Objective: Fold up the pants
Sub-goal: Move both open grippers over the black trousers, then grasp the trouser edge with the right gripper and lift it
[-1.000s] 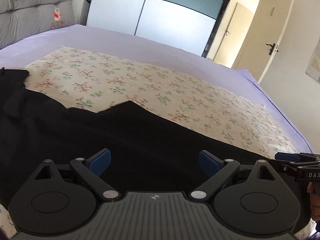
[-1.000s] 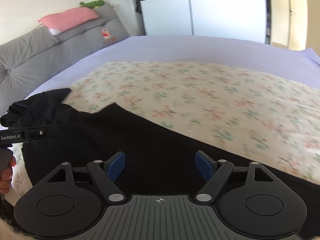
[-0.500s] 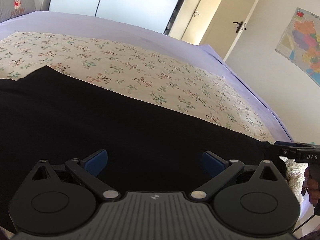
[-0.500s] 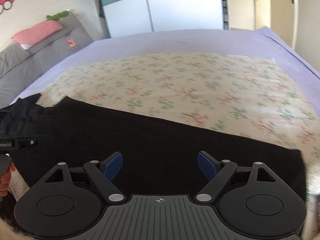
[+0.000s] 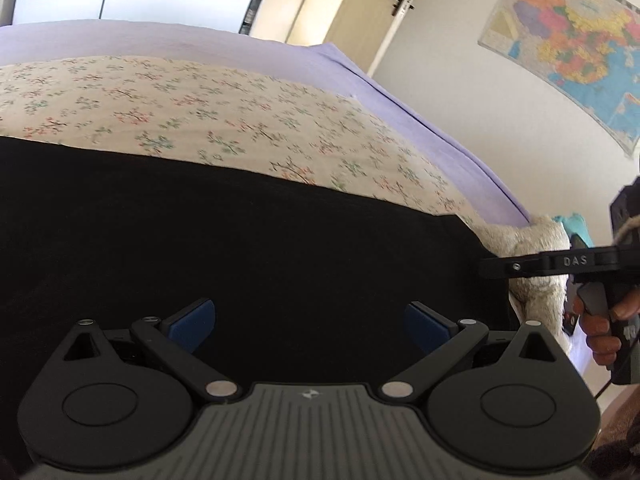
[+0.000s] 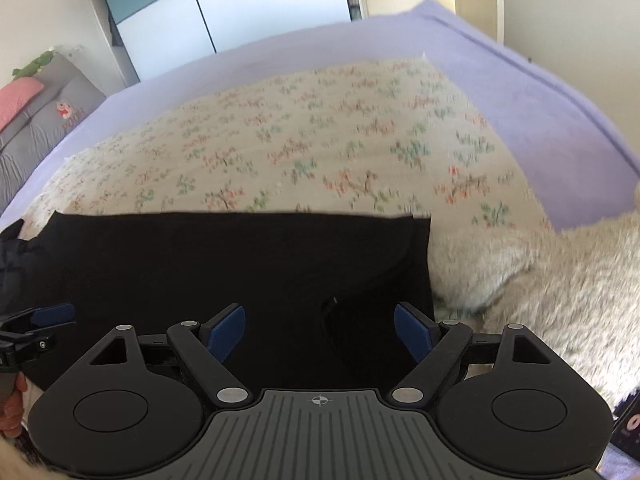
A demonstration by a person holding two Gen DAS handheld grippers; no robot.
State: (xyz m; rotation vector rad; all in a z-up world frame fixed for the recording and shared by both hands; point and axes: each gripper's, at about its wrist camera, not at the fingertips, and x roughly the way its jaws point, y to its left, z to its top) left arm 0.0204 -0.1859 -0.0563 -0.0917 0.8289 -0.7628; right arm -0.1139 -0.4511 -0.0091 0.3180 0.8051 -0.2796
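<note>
Black pants (image 5: pixel 248 232) lie flat across the near side of a floral sheet (image 5: pixel 224 120) on the bed. My left gripper (image 5: pixel 310 322) is open and empty, hovering over the middle of the pants. My right gripper (image 6: pixel 319 328) is open and empty above the pants (image 6: pixel 224 264) near their right end, whose square edge lies beside a fluffy cream blanket (image 6: pixel 532 272). The right gripper's side shows at the right of the left wrist view (image 5: pixel 560 264). The left gripper's blue fingertip (image 6: pixel 52 314) shows at the left of the right wrist view.
A purple bedspread (image 5: pixel 420 108) lies under the floral sheet. Grey cushions and a pink pillow (image 6: pixel 20 100) stand at the bed's head. A wardrobe (image 6: pixel 240 4), doors (image 5: pixel 360 4) and a wall map (image 5: pixel 576 44) lie beyond the bed.
Both grippers have swung to the right along the pants, toward the leg end. The pants' bunched left end has left the views. Both grippers stayed open.
</note>
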